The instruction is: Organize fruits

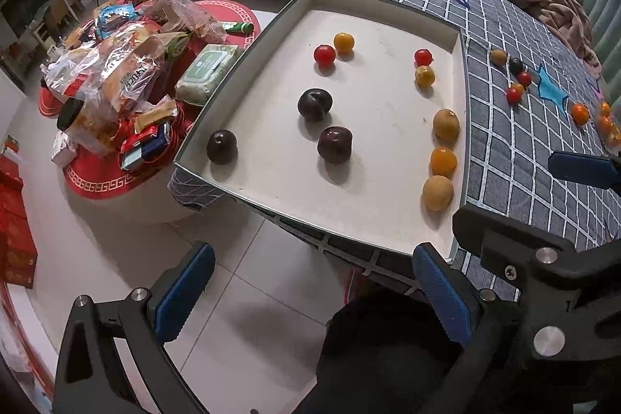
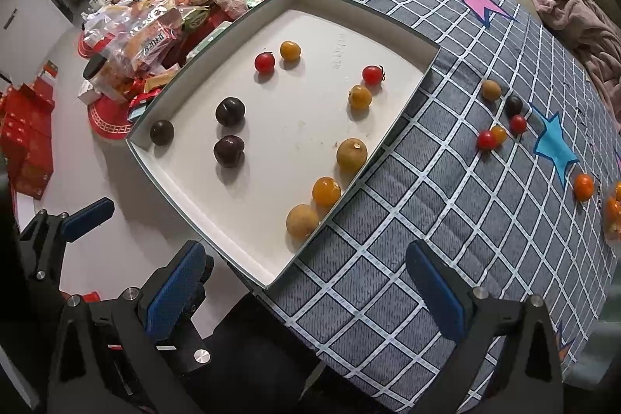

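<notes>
Both grippers are held up in the air with their jaws wide open and nothing in them. The left gripper [image 1: 310, 293] hangs over the floor, just short of the near edge of the white tray [image 1: 384, 6]. The right gripper [image 2: 306, 291] hangs over the near corner of the tray and the checked cloth [image 2: 446, 220] on the bench.

In the tray, past the left jaws, sit three dark plums [image 1: 334, 144]. Along the tray wall closest to the right jaws are three big yellow-orange fruits [image 2: 326, 191] in a row. Farther off are small red tomatoes [image 2: 264, 61] and little orange ones. More small fruits [image 2: 487, 139] lie on the cloth, well beyond the right jaws.
</notes>
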Motion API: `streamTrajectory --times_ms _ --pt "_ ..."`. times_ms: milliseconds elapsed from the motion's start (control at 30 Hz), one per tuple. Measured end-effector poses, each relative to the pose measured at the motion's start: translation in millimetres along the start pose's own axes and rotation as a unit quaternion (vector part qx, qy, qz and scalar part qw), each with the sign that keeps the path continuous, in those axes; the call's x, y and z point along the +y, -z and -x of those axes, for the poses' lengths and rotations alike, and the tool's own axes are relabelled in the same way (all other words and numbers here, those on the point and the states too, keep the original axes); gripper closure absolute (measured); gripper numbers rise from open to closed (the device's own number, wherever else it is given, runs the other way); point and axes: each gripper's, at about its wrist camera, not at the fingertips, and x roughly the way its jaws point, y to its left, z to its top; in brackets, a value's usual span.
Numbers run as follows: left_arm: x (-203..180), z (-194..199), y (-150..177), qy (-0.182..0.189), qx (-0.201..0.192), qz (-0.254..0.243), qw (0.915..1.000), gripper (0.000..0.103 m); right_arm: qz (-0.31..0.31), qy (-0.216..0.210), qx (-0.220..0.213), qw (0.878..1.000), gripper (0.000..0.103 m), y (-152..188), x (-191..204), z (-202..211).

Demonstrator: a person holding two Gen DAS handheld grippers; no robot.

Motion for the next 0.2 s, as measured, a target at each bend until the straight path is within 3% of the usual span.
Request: streamTrajectory --times_ms 200 --pt "-2.0 2.1 1.5 -0.001 -0.005 -0.006 1.0000 0.001 -0.001 0.000 0.000 1.000 0.000 1.9 0.8 0.7"
